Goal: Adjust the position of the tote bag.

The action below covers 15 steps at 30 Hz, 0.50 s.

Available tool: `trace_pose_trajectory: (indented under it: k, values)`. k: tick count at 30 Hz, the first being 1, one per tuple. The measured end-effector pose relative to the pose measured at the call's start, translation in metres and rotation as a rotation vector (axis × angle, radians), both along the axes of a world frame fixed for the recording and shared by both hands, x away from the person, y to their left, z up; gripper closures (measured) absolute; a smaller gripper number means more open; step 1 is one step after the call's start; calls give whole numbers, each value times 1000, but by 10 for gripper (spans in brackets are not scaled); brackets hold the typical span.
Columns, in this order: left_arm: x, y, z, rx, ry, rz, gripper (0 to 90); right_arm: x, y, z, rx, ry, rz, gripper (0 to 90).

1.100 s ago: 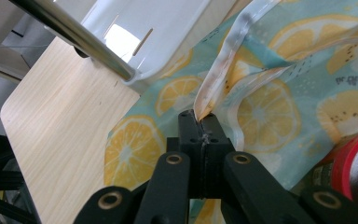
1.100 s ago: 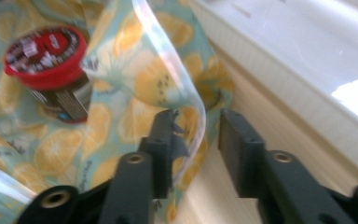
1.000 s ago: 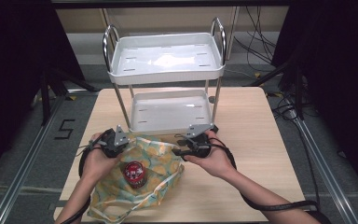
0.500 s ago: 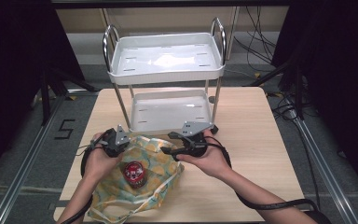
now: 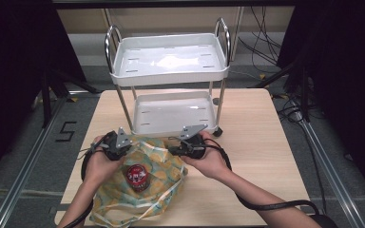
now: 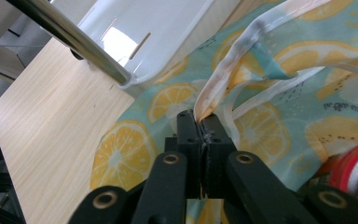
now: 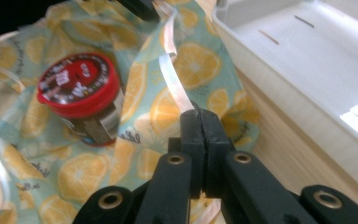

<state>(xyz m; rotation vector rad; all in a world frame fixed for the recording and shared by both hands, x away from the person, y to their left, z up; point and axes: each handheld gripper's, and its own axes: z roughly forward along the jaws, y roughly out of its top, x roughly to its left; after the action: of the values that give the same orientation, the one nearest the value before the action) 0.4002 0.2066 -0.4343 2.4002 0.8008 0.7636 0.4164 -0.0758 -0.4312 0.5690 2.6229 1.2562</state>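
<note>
A lemon-print cloth bag (image 5: 157,183) lies on the wooden table (image 5: 252,142), with a red-lidded jar (image 5: 137,176) resting in its open mouth. My left gripper (image 5: 123,148) is shut on the bag's pale edge strip (image 6: 223,74) at the far left of the opening. At the far right of the opening my right gripper (image 5: 175,150) is shut on the same pale rim (image 7: 173,74). In the right gripper view the jar (image 7: 81,95) lies tilted on the cloth to the left of the jaws. The bag's cloth (image 6: 135,154) spreads beneath the left jaws.
A white two-tier cart (image 5: 171,71) stands on the table just beyond both grippers, its lower tray (image 5: 173,114) close to the bag's far edge. A chrome cart post (image 6: 70,39) crosses the left gripper view. Cables trail at the right.
My right gripper has shifted left toward the bag's middle, carrying the rim with it. The left gripper has barely moved and the jar stays in place.
</note>
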Motion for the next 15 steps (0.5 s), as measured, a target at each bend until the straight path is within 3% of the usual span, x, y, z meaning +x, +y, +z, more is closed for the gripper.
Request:
trace_pose_trajectory:
  k: [1,4,5,8,10,11,12,15]
  values:
    - [-1,1,1,4,1,5,830,0,0,-1,-19,8,-8,900]
    - [-5,4,2,-36,-2,34,762,0,2,-4,-11,15,-23,900]
    - [-7,5,4,-29,-8,34,718,1,1,-5,-32,14,-21,900]
    - [-14,10,8,-55,-29,33,578,3,2,-7,-38,-4,-38,900]
    - [-20,15,13,-46,-28,28,496,4,2,-9,-39,6,-57,900]
    - [-25,17,14,-75,-27,25,496,4,2,-9,-39,6,-57,900]
    - [-29,20,17,-83,-24,17,467,3,2,-8,-35,36,-83,900]
    - [-39,25,19,-110,-5,-6,454,6,1,-9,-55,20,-70,900]
